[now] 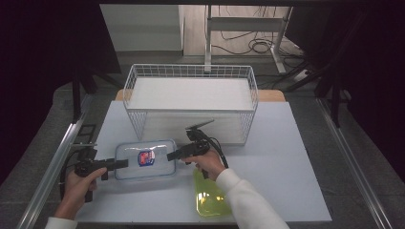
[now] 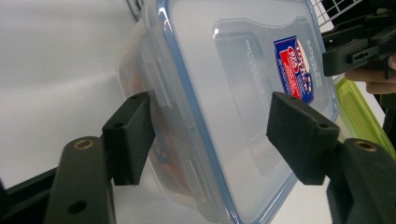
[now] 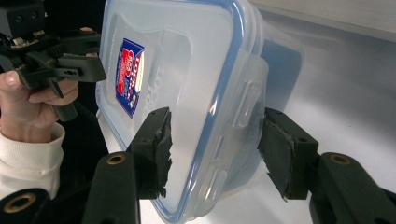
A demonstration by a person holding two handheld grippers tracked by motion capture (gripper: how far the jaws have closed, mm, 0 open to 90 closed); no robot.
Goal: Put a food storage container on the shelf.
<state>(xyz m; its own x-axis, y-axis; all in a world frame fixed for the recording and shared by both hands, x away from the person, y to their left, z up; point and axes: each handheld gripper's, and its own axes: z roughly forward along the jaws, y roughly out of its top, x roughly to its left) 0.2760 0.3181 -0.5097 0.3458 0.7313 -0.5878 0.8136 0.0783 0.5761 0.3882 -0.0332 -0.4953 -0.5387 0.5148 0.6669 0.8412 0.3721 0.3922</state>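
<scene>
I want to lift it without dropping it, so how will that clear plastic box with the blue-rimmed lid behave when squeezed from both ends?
The clear box looks rigid, so it should keep its shape between the left tool and right tool. Its smooth, glossy walls may slip on the pads. It seems mostly empty, so probably light; the side latches could flex if pinched.

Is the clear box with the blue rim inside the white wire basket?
No, the clear box sits on the table in front of the wire basket.
</scene>
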